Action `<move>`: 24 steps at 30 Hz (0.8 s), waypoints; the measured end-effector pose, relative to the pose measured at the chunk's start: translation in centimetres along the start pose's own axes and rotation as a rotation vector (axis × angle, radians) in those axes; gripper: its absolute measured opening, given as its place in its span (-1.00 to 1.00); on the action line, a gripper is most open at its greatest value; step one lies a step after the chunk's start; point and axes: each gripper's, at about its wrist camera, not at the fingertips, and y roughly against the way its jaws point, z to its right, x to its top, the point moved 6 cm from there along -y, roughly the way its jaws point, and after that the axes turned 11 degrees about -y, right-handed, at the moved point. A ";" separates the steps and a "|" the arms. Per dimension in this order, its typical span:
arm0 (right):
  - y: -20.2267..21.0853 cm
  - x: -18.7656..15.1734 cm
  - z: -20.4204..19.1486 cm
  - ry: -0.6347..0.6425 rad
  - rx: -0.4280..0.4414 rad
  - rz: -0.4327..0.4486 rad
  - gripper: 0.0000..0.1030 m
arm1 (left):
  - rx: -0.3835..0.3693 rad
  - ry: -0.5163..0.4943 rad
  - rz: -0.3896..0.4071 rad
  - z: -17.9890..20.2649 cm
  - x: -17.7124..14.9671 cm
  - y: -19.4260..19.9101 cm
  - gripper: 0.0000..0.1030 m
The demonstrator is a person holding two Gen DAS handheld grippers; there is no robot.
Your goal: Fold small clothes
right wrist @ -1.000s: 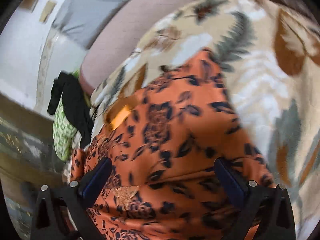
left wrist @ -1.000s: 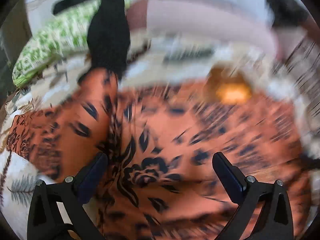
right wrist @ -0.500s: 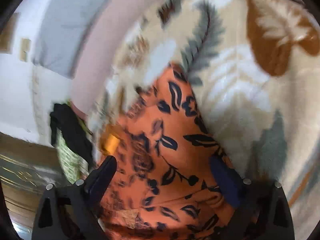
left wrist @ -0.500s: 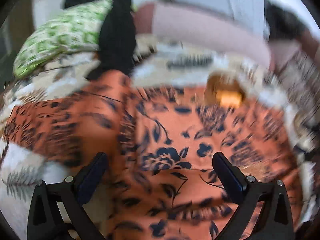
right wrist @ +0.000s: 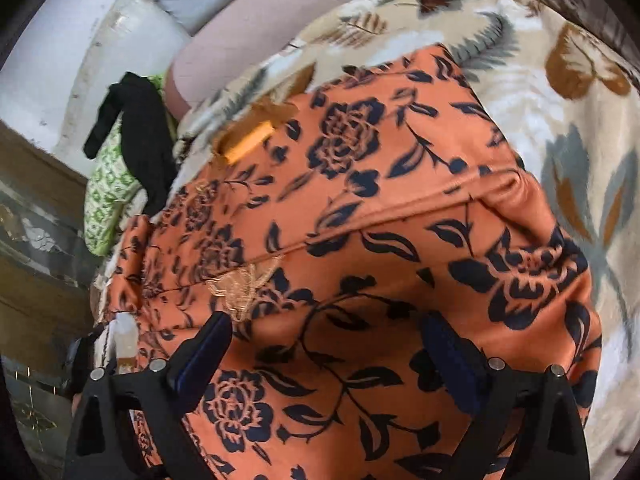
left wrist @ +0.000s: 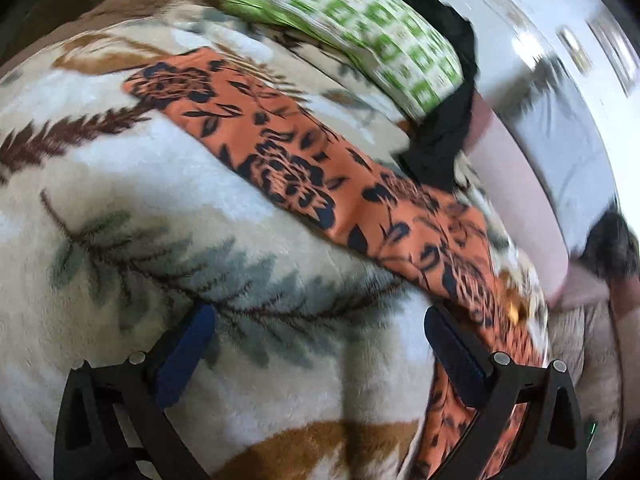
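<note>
An orange garment with dark blue flowers [left wrist: 288, 168] lies spread on a leaf-patterned fleece blanket [left wrist: 168, 240]. In the left wrist view one sleeve runs from upper left to lower right. My left gripper [left wrist: 316, 344] is open and empty over the bare blanket, with the garment's edge by its right finger [left wrist: 452, 352]. In the right wrist view the garment [right wrist: 400, 200] fills the middle, with a fold line across it. My right gripper [right wrist: 328, 352] is open just above the garment, holding nothing.
A green-and-white patterned pillow [left wrist: 360, 36] with a black cloth [left wrist: 444, 120] draped on it lies at the far side; both show in the right wrist view [right wrist: 108, 192]. A person in pink and grey clothes [left wrist: 532, 200] sits beyond the blanket. A white wall is behind.
My left gripper has swung left, off the garment's body and over the bare blanket beside the sleeve. My right gripper has shifted back over the middle of the garment. Both stay open.
</note>
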 end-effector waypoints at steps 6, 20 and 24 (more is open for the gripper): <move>-0.7 0.2 -0.2 0.000 -0.023 -0.005 0.88 | -0.010 0.119 0.110 -3.2 4.8 1.6 1.00; 0.3 -0.1 0.6 0.007 -0.024 0.004 0.89 | -0.090 0.409 0.172 -11.3 10.6 -2.0 0.91; 0.2 -0.2 0.5 0.005 -0.026 0.011 0.91 | -0.017 0.449 0.142 -12.3 11.1 -2.9 0.32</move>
